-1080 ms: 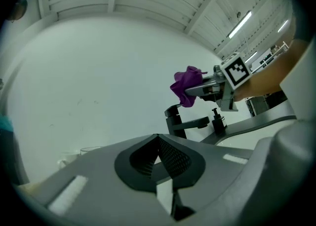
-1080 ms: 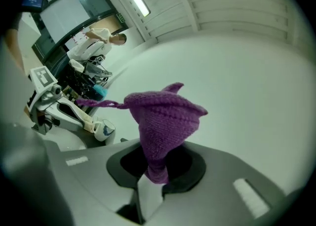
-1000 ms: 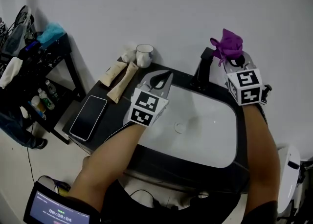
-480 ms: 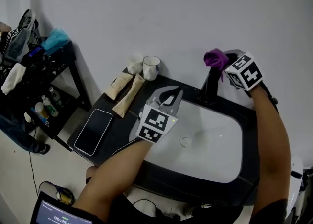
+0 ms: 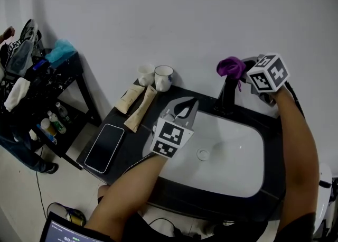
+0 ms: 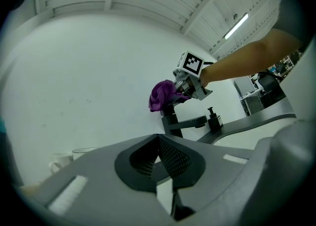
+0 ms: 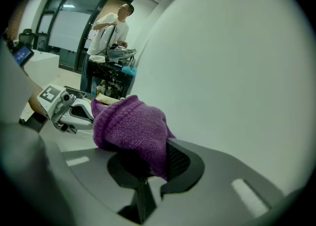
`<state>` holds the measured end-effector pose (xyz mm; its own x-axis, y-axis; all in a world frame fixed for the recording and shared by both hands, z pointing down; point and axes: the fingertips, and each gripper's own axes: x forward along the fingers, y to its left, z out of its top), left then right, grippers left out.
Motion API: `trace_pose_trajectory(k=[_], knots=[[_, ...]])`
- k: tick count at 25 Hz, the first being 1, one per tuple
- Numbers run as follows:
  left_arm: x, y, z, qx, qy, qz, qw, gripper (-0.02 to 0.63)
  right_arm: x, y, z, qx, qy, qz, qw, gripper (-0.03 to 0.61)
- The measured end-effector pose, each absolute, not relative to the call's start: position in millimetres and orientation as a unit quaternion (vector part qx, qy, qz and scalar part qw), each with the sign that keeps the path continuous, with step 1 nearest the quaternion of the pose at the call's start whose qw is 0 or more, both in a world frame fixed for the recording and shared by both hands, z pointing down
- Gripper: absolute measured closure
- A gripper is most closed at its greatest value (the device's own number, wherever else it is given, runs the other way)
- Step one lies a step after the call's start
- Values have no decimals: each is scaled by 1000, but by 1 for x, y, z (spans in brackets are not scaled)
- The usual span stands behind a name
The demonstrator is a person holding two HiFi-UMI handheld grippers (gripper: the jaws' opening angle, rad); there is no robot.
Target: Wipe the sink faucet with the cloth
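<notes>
At the top of the faucet (image 5: 227, 97), the purple cloth (image 5: 231, 67) is clamped in the right gripper (image 7: 148, 169); over the sink (image 5: 248, 175), the left gripper (image 6: 160, 160) is held closed, empty.

Light comes soft and even from a ceiling strip (image 6: 236, 25) overhead, so the white wall (image 5: 174, 19) reads a dull grey, darker toward its left corner. Both gripper views bulge fisheye-fashion, with black corners (the near foreground is soft), yet the cloth (image 7: 131, 126) shows crisp knit.
</notes>
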<state>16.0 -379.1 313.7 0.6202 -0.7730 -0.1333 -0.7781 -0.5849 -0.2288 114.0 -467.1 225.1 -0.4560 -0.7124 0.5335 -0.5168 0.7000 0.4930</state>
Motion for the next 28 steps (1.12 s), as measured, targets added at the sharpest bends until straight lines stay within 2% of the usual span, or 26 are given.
trace_pose_trajectory(k=[12, 22, 28], knots=[[10, -383, 317, -883, 450, -2, 133, 597, 92, -421, 230, 313, -858, -136, 383, 529], [4, -384, 314, -878, 462, 5, 127, 597, 76, -363, 254, 243, -852, -196, 420, 528], [-2, -380, 312, -874, 470, 4, 126, 597, 74, -345, 269, 248, -861, -231, 380, 526]])
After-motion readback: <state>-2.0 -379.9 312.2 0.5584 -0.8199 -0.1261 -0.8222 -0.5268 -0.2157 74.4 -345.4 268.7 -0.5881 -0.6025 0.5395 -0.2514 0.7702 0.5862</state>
